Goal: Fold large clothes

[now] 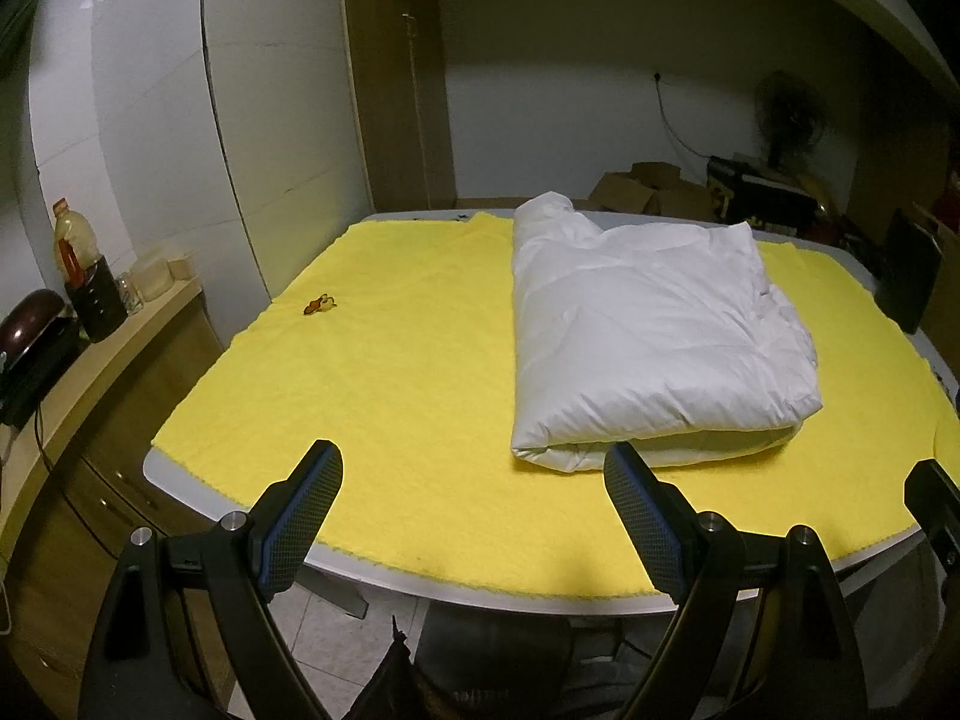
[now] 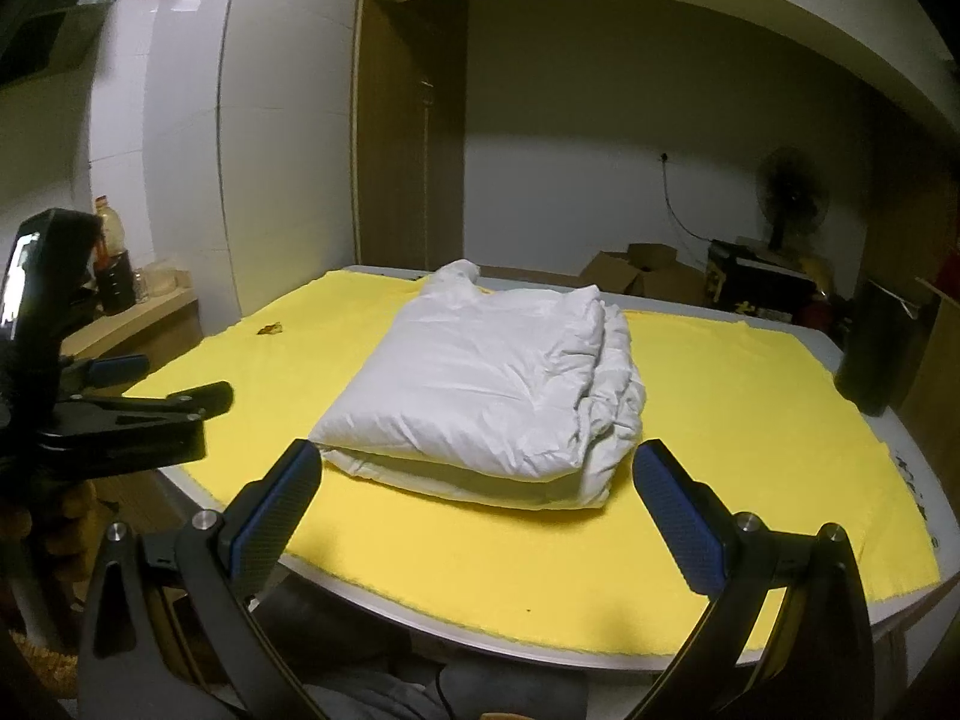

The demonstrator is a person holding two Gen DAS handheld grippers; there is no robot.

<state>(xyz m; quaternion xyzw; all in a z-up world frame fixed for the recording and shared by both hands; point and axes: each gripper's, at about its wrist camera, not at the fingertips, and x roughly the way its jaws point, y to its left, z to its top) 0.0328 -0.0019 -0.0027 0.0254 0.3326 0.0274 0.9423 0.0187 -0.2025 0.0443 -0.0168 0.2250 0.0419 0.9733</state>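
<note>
Left wrist view: the white garment [image 1: 654, 336] lies folded in a thick bundle on the yellow cloth [image 1: 390, 372], beyond and right of the left gripper [image 1: 474, 510], whose jaws stand released and empty. Folding appears finished or nearly so; any next move would be a final tidy.

Right wrist view: the garment lies directly ahead of the right gripper [image 2: 477, 510], likewise released, not touching.

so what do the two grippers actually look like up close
Both look the same: the left gripper and right gripper have black angular arms with round silver pivot bolts. Each finger carries a blue pad faced with a black dotted grip texture. Seen from the right wrist, the left gripper's body is a black block with a glossy face. No sleeves or markings show.
</note>
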